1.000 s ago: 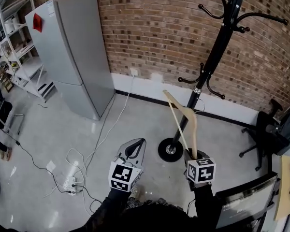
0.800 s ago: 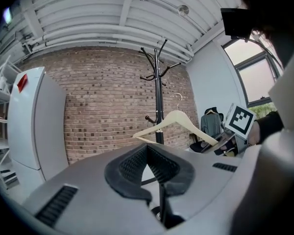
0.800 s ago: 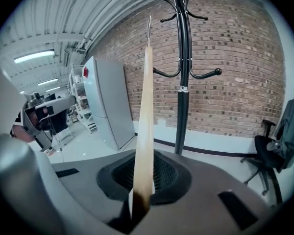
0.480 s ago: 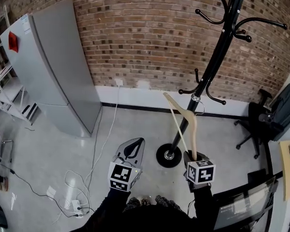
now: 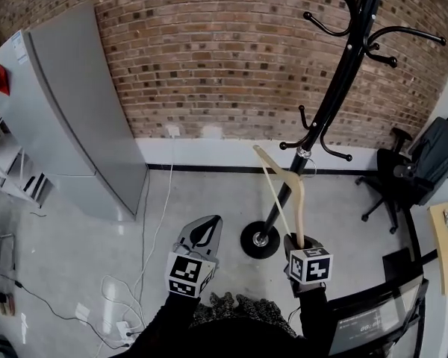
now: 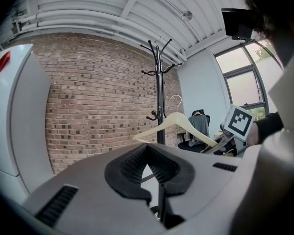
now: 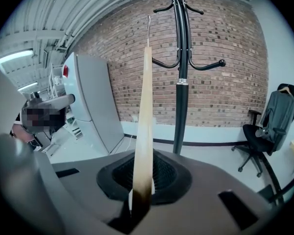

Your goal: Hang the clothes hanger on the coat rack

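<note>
Between the jaws of the right gripper (image 7: 139, 185) sits one end of the wooden clothes hanger (image 7: 144, 111). The ribbed pads are clamped on it and the tip of that arm is swallowed in the dark slot, so how deep it goes cannot be told. From this gripper's own view the hanger is seen edge-on, a pale strip standing nearly upright. Its wire hook (image 7: 148, 28) shows only as a thin line on top, just left of the coat rack's black pole (image 7: 181, 82).

From the head view, the hanger's long axis runs away from the gripper toward the brick wall (image 5: 224, 58). Its free end points up-picture and its crossbar slants beside the bent arm. It overlaps the pole there, and the hook is too fine to make out against it. The left gripper view shows the hook pointing up at the middle of the hanger, caught on no peg.

The left gripper (image 5: 209, 230) is held beside the right one, tips together with nothing between them.

The coat rack (image 5: 336, 88) stands on a round base, its top cut off by the frame. A grey fridge (image 5: 67, 103) stands to the left, and an office chair (image 5: 392, 192) is partly cut off at the right.
</note>
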